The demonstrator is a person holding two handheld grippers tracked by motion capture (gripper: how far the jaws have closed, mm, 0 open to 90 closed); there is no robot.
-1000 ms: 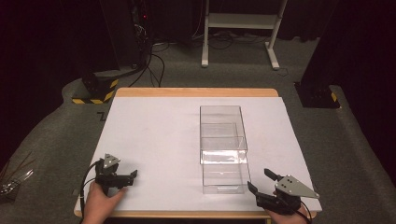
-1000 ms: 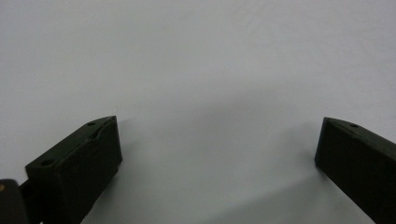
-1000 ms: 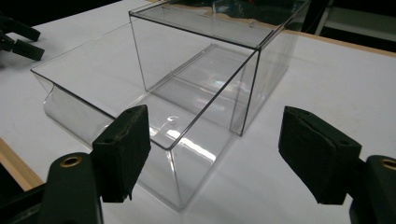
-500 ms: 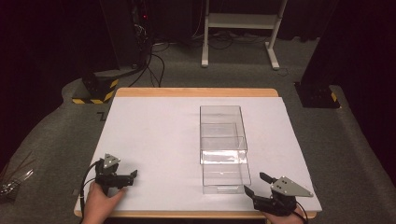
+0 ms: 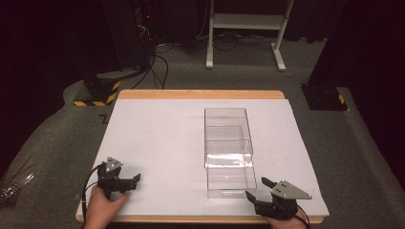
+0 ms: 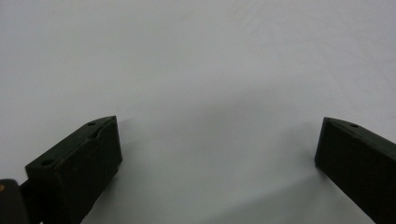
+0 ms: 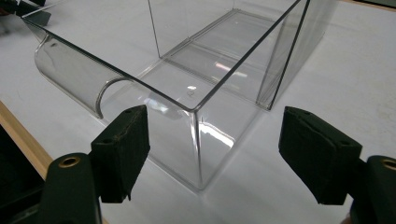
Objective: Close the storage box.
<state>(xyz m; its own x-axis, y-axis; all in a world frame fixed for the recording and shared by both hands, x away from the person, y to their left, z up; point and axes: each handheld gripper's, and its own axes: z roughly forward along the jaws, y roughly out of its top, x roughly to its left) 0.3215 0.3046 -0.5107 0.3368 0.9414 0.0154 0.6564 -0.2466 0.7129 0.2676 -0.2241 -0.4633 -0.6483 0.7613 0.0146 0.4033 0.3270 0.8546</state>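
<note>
- Clear, colourless box [image 5: 228, 150]
- White sheet [image 5: 157, 143] on the pale wooden bench [image 5: 200, 94]
- Black left gripper [image 5: 135, 180] and black right gripper [image 5: 258, 188]
- Yellow-and-black striped block [image 5: 98, 90] on grey floor [image 5: 57, 138]

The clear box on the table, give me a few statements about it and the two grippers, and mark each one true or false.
1. The clear box is empty. True.
2. The right gripper is clamped on the box's corner. False: its jaws stand apart, the corner just ahead of them, untouched.
3. The left gripper rests near the table's front left, away from the box. True.
4. The left gripper holds a small object. False: its jaws are open with bare white table between them.
5. The box lies on the floor. False: it sits on the white table.
</note>
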